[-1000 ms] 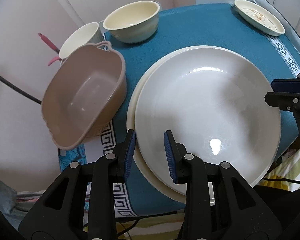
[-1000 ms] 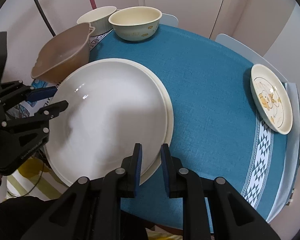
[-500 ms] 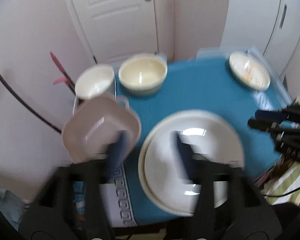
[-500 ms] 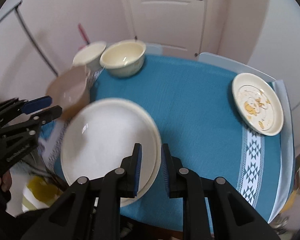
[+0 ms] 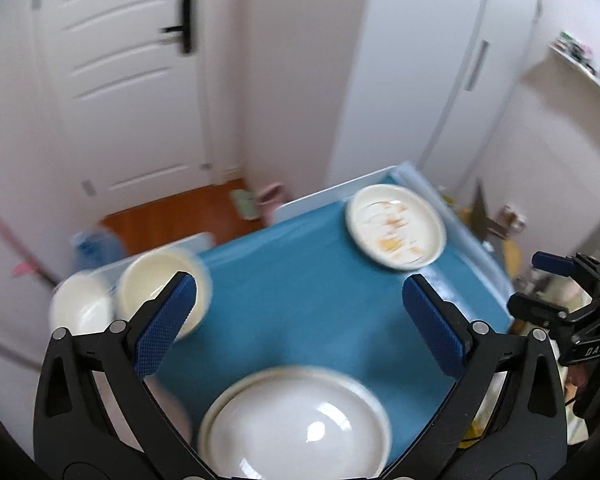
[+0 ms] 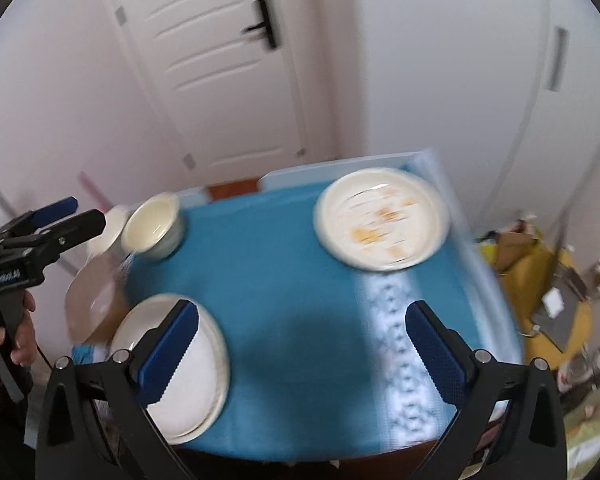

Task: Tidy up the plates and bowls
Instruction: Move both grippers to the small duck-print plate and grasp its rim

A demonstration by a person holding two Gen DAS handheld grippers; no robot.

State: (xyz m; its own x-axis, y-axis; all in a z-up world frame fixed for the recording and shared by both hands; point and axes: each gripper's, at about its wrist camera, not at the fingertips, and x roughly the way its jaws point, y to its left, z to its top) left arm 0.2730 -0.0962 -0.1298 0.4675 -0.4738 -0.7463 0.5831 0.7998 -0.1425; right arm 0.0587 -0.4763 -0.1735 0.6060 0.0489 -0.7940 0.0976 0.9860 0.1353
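Both grippers are hanging well above the counter [image 6: 300, 320] with nothing in them. The left gripper [image 5: 300, 312] has its jaws spread wide and so does the right gripper [image 6: 300, 340], both empty.

Progress-wise, I'd say it's partway. The two big white plates [image 5: 296, 424] are sitting stacked, right below and between the left jaws, and by the right gripper's left finger in its own view. That part looks done.

What's left, I'm guessing: the small patterned plate [image 6: 380, 218] is sitting alone well ahead of the right jaws, apart from the stack. The cream bowl [image 6: 152, 232] and a white bowl [image 5: 80, 308] are sitting next to each other ahead-left, not nested. A tan plastic basin [image 6: 96, 300] is just left of the plate stack. It's all pretty motion-blurred, so fine details are hard to call.
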